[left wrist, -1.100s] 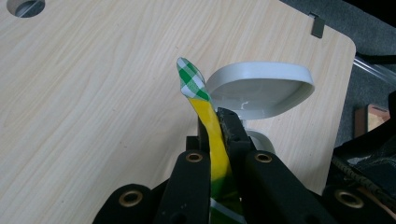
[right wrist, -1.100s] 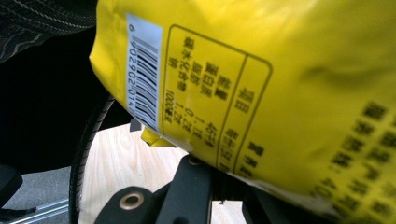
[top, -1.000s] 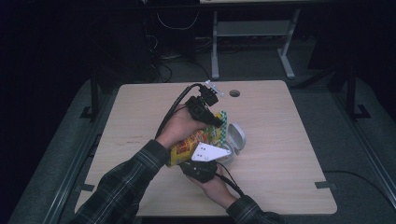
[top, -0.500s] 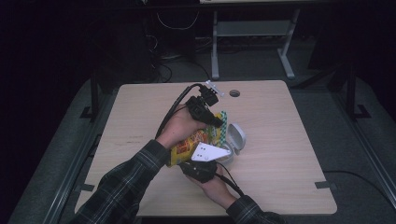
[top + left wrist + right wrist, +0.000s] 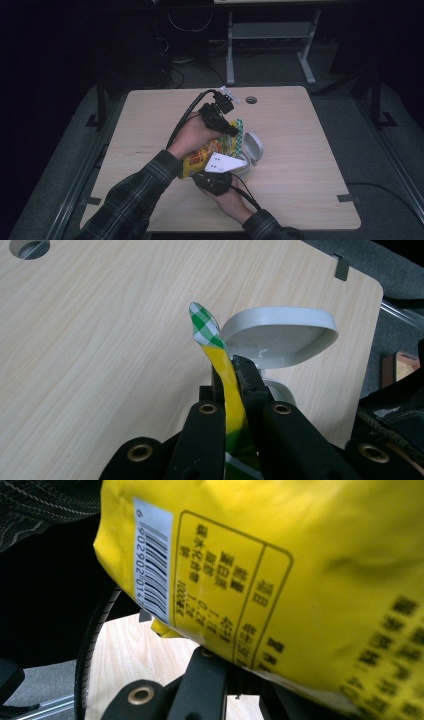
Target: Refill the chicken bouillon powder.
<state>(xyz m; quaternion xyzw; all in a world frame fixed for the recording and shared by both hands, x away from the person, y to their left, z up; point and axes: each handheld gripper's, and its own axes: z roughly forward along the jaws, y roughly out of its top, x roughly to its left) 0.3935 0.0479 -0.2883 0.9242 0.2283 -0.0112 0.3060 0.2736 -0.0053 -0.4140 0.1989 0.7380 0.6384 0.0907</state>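
The wooden table (image 5: 300,165) carries the work near its middle. Above it the person's left forearm, in a plaid sleeve (image 5: 135,200), rises from the lower left, wrist bent so the left gripper (image 5: 231,131) points down and right. Its jaws are clamped on the green-checked top edge of a yellow snack bag (image 5: 207,152), held upright off the table. The right hand (image 5: 231,202) comes in low from the bottom edge, its right gripper (image 5: 220,172) pressed against the bag's lower end; whether its jaws grasp the bag cannot be told. Just right of the bag sits a small grey container (image 5: 252,150), its hinged lid (image 5: 280,337) tipped open.
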